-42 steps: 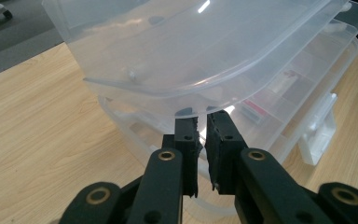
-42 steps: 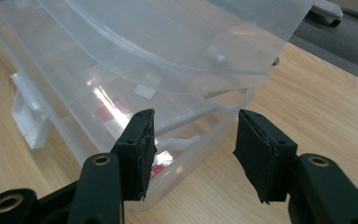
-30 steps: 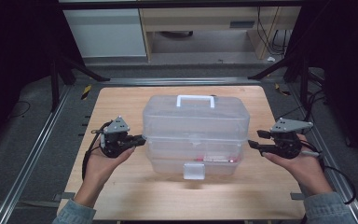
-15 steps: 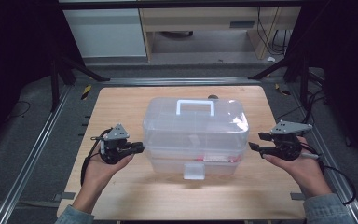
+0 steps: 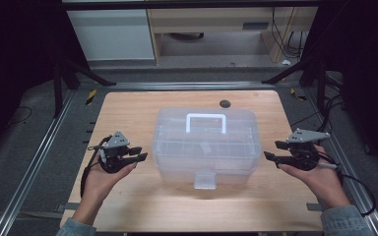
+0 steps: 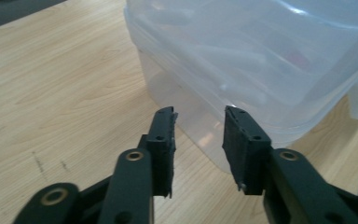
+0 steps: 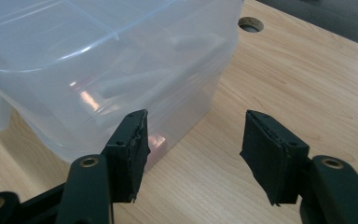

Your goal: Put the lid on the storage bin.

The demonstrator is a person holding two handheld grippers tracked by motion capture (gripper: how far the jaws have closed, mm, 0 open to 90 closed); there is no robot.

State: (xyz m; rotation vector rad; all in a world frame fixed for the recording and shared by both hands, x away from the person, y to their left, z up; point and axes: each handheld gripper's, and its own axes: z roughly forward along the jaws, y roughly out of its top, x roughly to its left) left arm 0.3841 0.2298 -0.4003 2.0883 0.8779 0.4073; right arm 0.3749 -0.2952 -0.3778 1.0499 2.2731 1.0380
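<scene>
Nothing could be read anywhere. The clear box [image 5: 204, 146] carried no label or print that I could make out, the wooden surface [image 5: 128, 113] was unmarked, and the cabinets [image 5: 113, 34] behind it showed no legible writing.

box [image 5: 204, 142] contents: blurred through plastic | small red item [image 6: 300, 59]: unidentifiable
</scene>
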